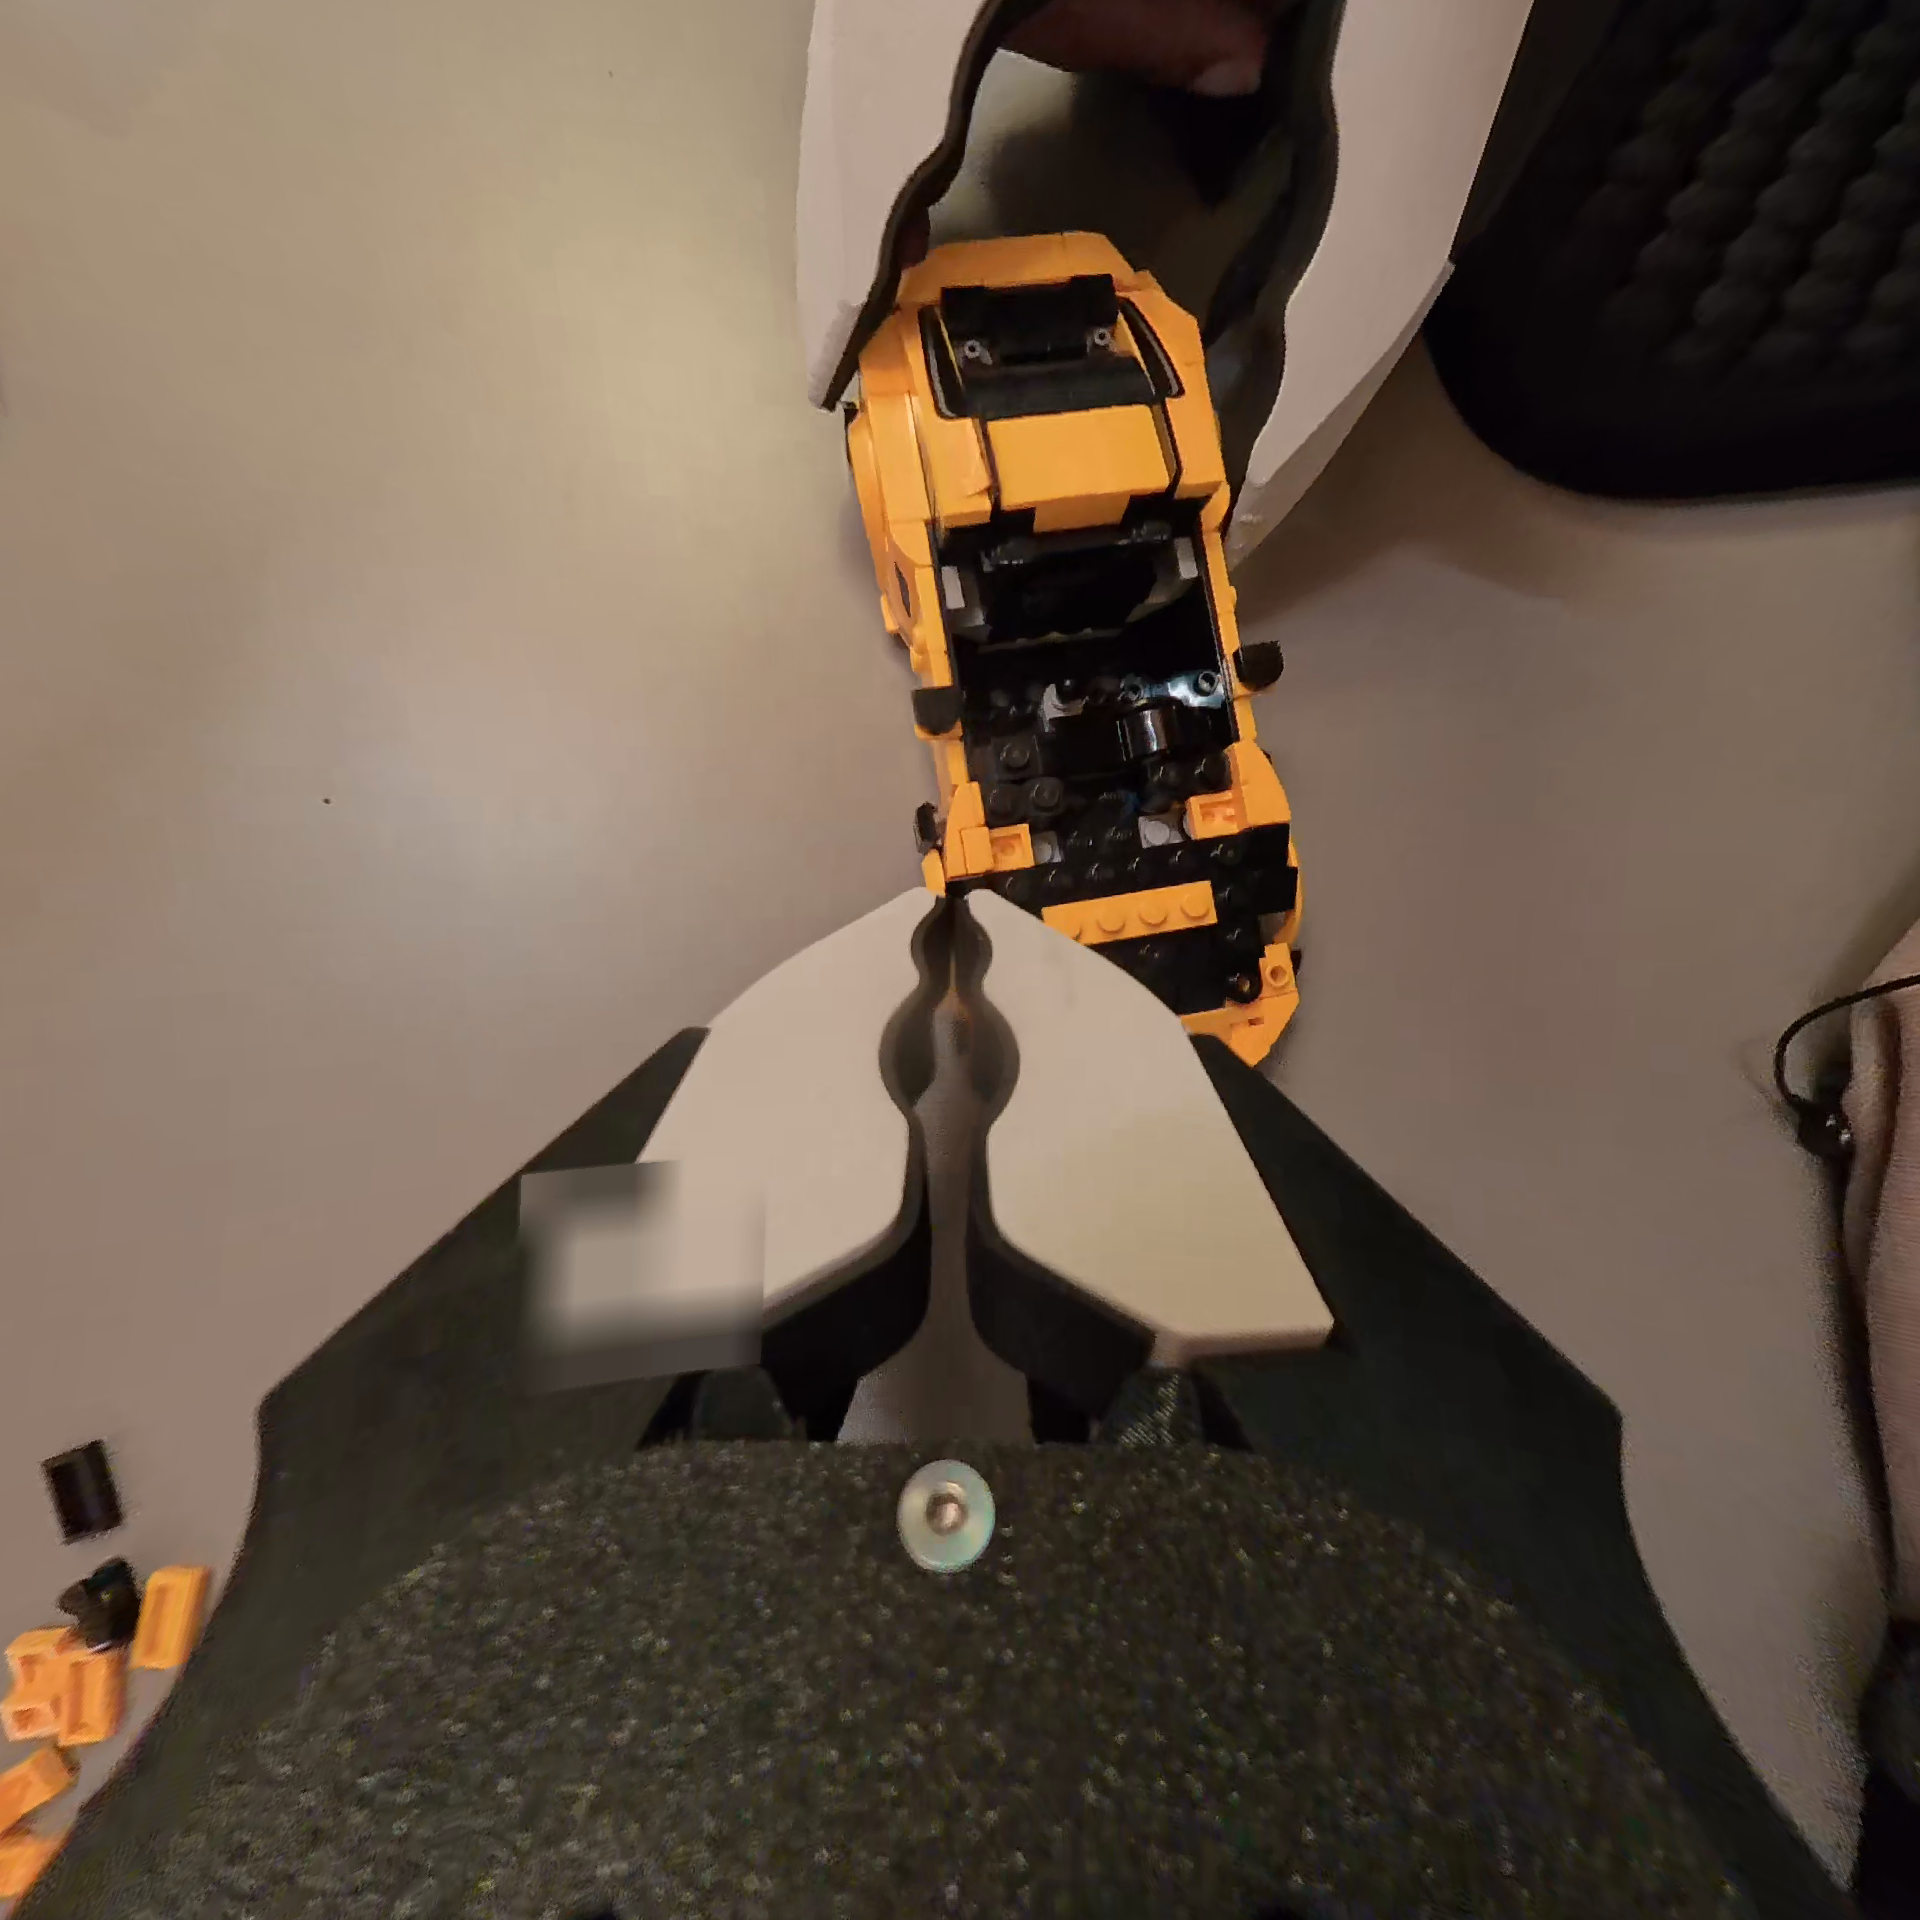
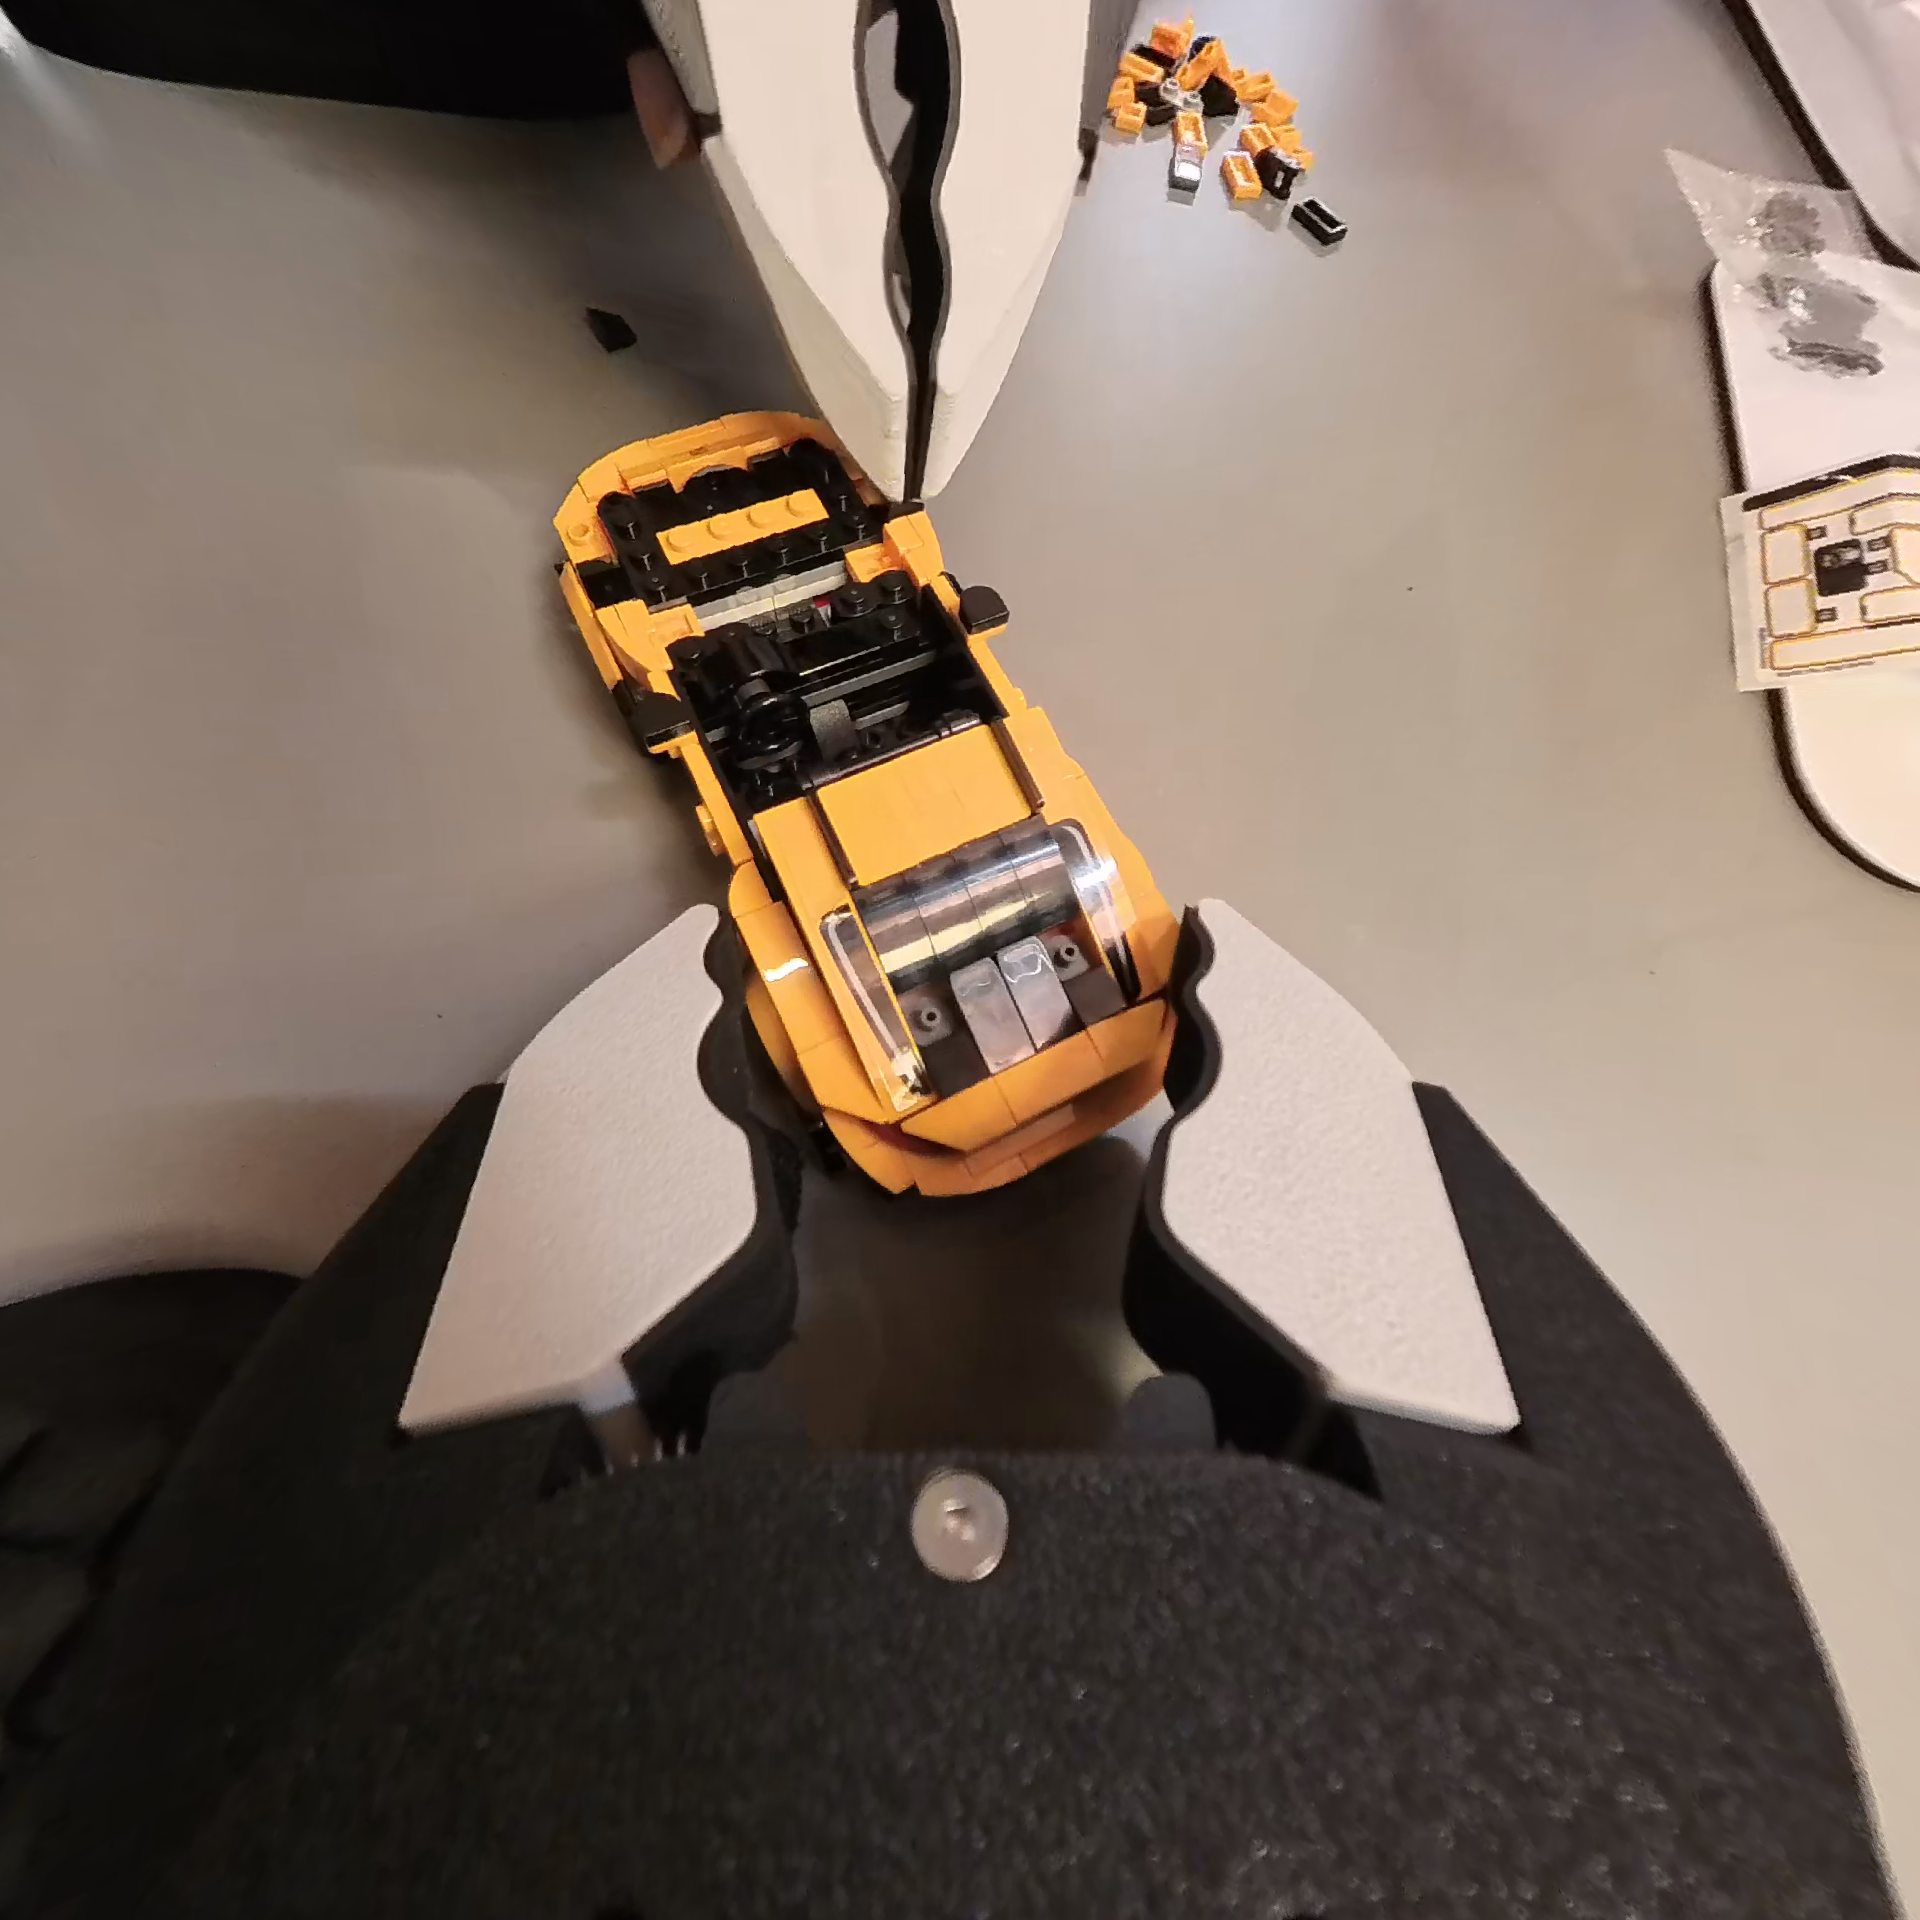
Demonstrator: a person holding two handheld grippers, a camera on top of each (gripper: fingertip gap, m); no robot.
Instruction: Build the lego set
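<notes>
A partly built orange and black lego car (image 2: 904,790) lies on the grey table (image 2: 312,623), with its cabin and front studs uncovered. My right gripper (image 2: 951,925) is shut on the car's rear end, one finger on each side. In the left wrist view its white fingers (image 1: 831,260) flank the car (image 1: 1070,468) at the top. My left gripper (image 1: 951,906) is shut, and its tips touch the car's front corner. It also shows in the right wrist view (image 2: 914,488). I cannot tell whether a small piece sits between its tips.
A pile of loose orange and black pieces (image 2: 1210,114) lies at the far right, and also shows in the left wrist view (image 1: 73,1683). A sticker sheet (image 2: 1829,582) and a plastic bag (image 2: 1787,249) lie at the right edge. A black mesh chair (image 1: 1714,208) stands beyond the table. There is about 9 cm between the tips of the two grippers.
</notes>
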